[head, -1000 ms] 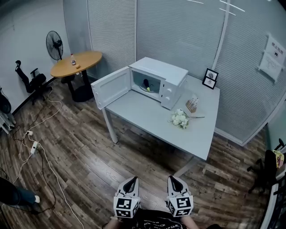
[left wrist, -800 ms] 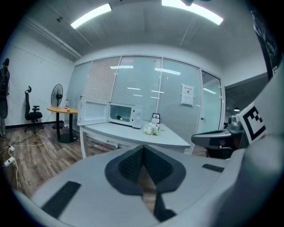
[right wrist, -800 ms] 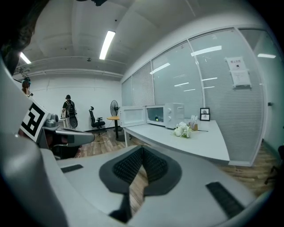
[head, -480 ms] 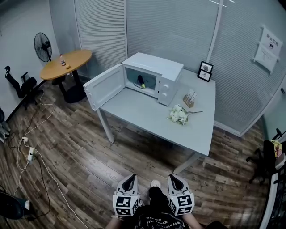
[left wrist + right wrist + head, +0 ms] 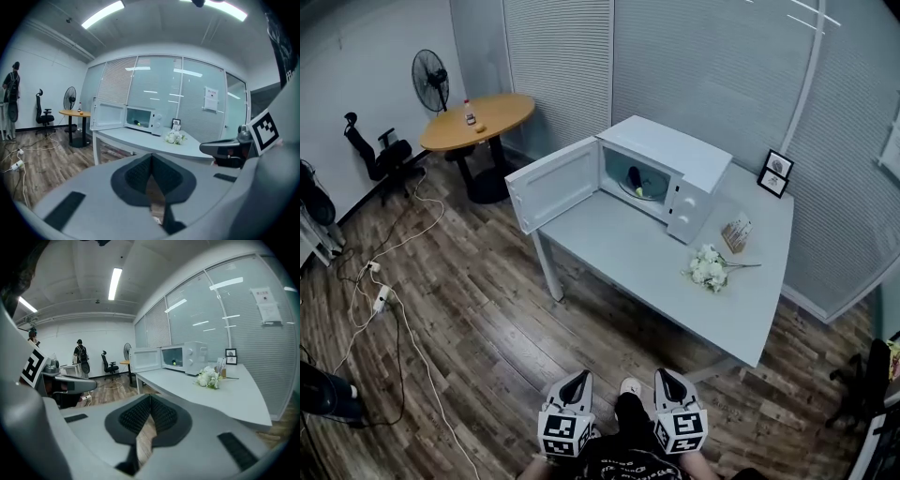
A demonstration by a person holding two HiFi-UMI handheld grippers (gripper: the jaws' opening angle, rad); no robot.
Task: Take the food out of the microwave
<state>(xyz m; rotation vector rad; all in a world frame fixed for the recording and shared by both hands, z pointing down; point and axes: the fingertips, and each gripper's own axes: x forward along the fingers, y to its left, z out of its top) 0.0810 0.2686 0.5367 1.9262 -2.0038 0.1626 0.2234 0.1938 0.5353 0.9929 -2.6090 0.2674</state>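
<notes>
A white microwave (image 5: 675,169) stands on the far left end of a grey table (image 5: 656,272), its door (image 5: 553,185) swung open to the left. Inside lies the food (image 5: 635,176), a dark item with a small yellow-green piece on a plate. Both grippers are held low at the bottom of the head view, well short of the table. My left gripper (image 5: 575,382) is shut with nothing in it, and my right gripper (image 5: 667,379) is shut and empty too. The microwave (image 5: 144,118) shows small in the left gripper view, and the microwave (image 5: 185,357) also shows in the right gripper view.
White flowers (image 5: 706,266), a small holder (image 5: 735,232) and a picture frame (image 5: 775,172) sit on the table right of the microwave. A round wooden table (image 5: 478,122), a fan (image 5: 431,80) and an office chair (image 5: 375,155) stand at the left. Cables and a power strip (image 5: 380,298) lie on the wooden floor.
The view has swung, so the table and microwave now sit further right and a little nearer. Both grippers keep their place at the bottom edge, still shut.
</notes>
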